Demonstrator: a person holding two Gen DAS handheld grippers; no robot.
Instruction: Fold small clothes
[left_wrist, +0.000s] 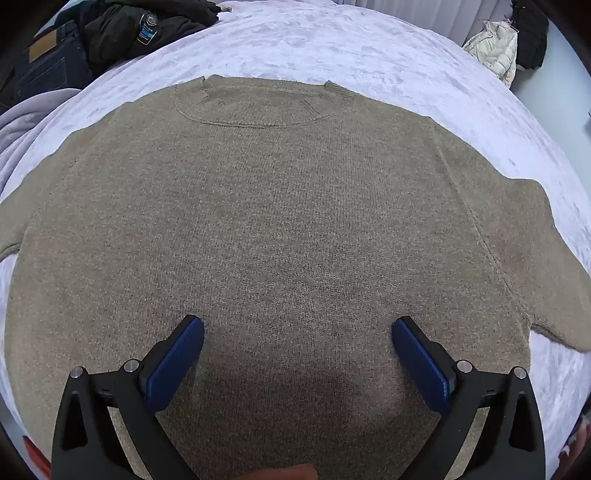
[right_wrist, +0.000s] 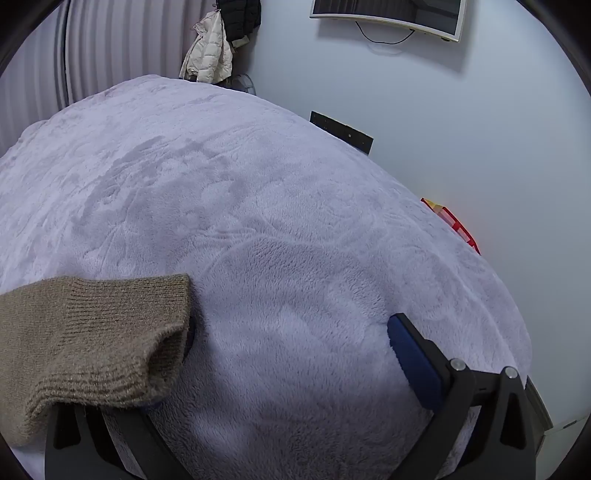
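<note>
- The tan knitted sweater (left_wrist: 266, 229) lies flat and spread out on the pale lilac fleece bed cover (left_wrist: 332, 48), neckline away from you.
- Your left tool (left_wrist: 297, 332) hangs over its lower body, jaws wide, gripping nothing.
- Your right tool (right_wrist: 288, 332) is also wide; the ribbed sleeve cuff (right_wrist: 122, 314) drapes over its left finger but is not pinched.
- Close on that cuff squarely, then carry the sleeve across the body, keeping it flat.

black tool (left_wrist: 297, 328), blue ribbed pads (left_wrist: 177, 363), silver screws
</note>
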